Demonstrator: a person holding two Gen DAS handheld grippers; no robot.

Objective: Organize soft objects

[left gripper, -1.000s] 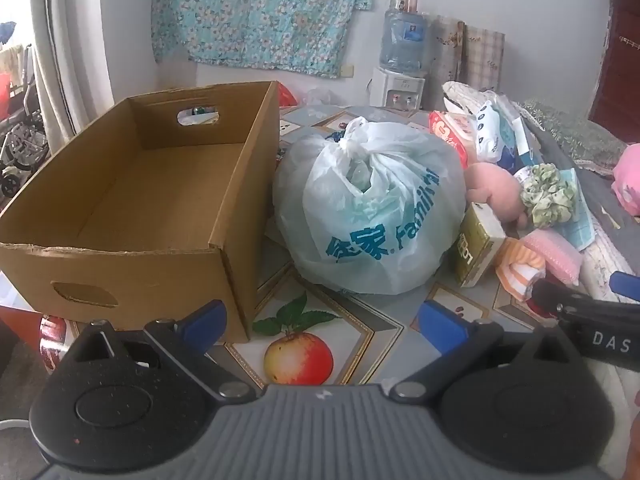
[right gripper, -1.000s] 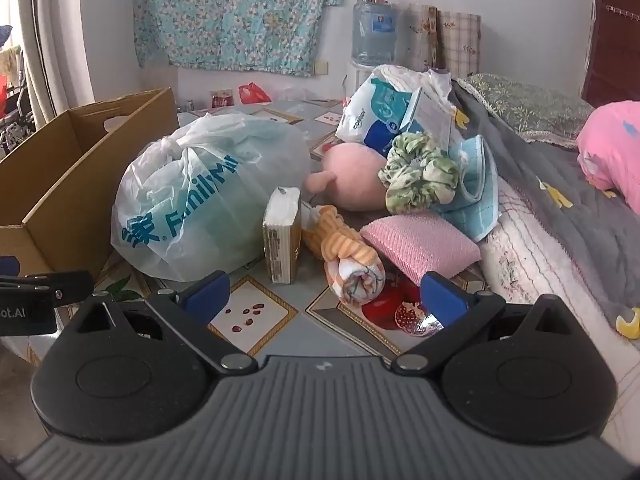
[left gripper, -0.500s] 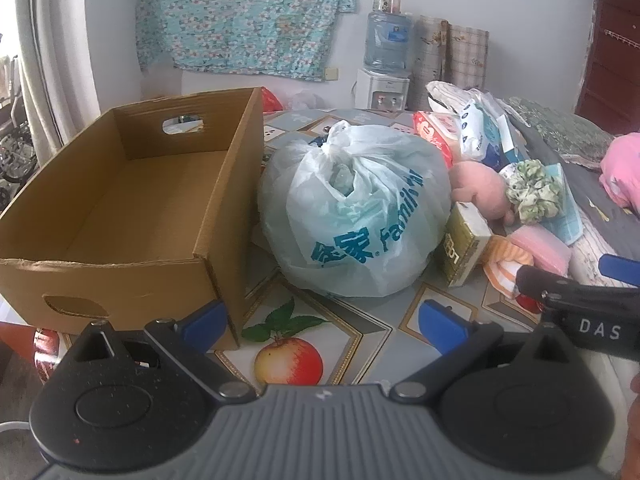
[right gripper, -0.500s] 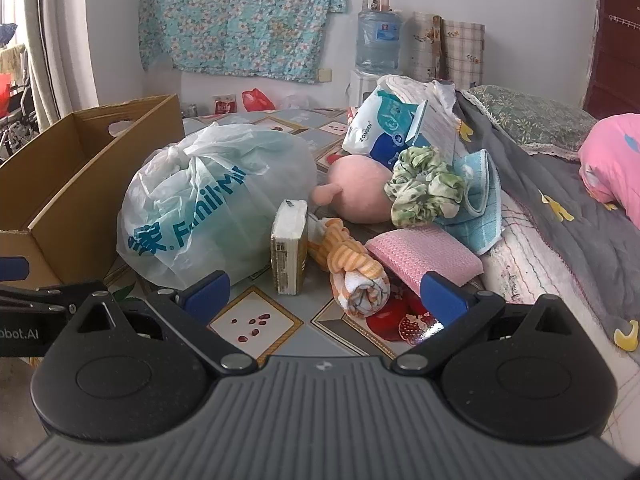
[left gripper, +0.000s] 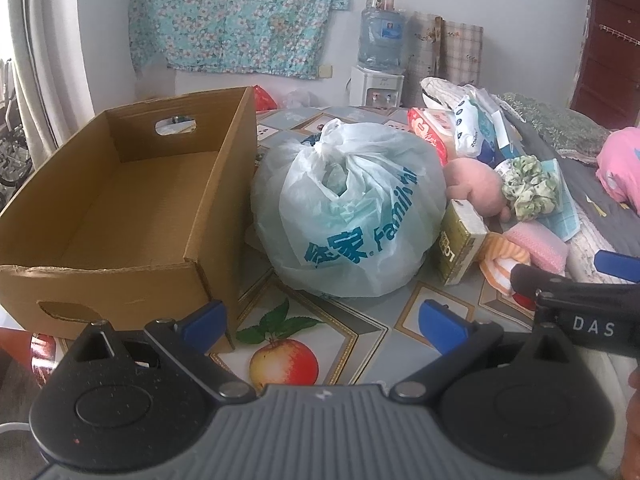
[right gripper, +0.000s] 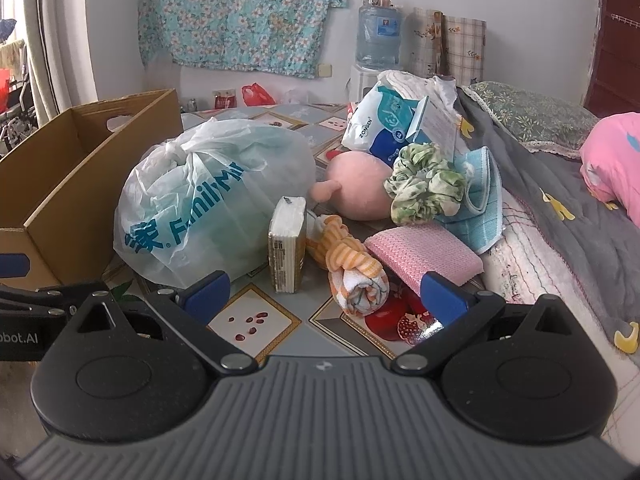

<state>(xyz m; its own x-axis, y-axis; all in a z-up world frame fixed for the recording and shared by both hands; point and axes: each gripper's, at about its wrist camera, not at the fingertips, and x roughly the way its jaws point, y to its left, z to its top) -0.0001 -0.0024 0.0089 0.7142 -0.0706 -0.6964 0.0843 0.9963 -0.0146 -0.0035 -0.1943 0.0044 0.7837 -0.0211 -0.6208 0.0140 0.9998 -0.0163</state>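
Observation:
An empty cardboard box stands at the left on the patterned table. Beside it sits a knotted white plastic bag. To its right lie a tissue pack, a rolled orange striped cloth, a pink sponge pad, a pink plush, a green floral scrunchie and a blue cloth. My left gripper hangs open in front of the bag. My right gripper is open just short of the orange cloth. Neither holds anything.
Packs of wipes and tissues pile up behind the plush. A bed with a grey quilt and a pink pillow borders the table on the right. A water dispenser stands by the back wall.
Both grippers have drawn back and risen slightly, so box, bag and pile look a little farther and lower. Nothing on the table has moved, and both grippers stay open.

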